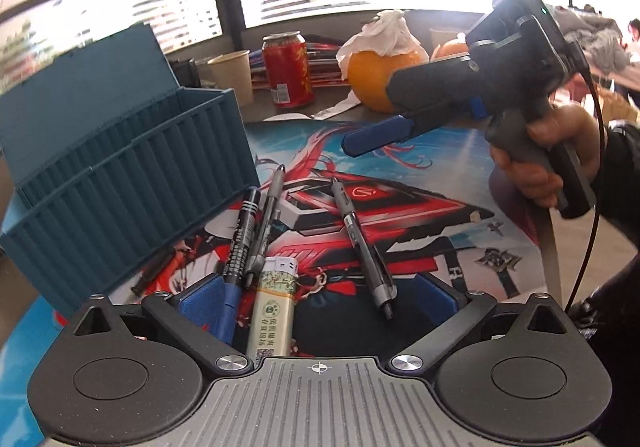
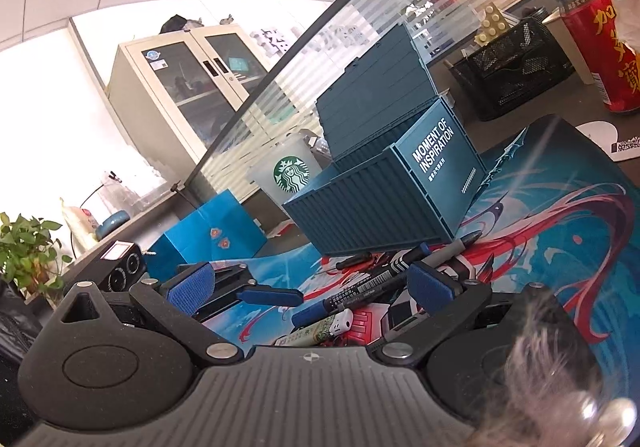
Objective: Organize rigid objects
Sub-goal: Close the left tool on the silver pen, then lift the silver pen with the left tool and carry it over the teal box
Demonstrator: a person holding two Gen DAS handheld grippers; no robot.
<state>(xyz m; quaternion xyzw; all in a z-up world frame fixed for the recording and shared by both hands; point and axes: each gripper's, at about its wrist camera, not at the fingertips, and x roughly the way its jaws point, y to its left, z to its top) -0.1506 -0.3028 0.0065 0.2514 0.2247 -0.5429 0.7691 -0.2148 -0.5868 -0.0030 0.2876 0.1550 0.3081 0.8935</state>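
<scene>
A teal container-style box [image 1: 132, 183] stands open at the left on a printed mat; it also shows in the right wrist view [image 2: 384, 187]. Beside it lie a black marker [image 1: 240, 235], a grey pen [image 1: 266, 223], another grey pen [image 1: 360, 243] and a lighter [image 1: 274, 307]. My left gripper [image 1: 316, 303] is open, low over the lighter and the marker's end. My right gripper [image 2: 312, 287] is open and empty, hovering above the mat; the left wrist view shows it at the upper right [image 1: 380, 135]. The pens [image 2: 380, 279] and lighter [image 2: 320, 331] lie between its fingers' line of sight.
A red drink can [image 1: 288, 69], a paper cup [image 1: 234, 75] and an orange [image 1: 380, 79] under tissue stand behind the mat. A black mesh basket [image 2: 516, 67], a Starbucks cup [image 2: 288, 175] and a blue paper bag [image 2: 216, 239] stand beyond the box.
</scene>
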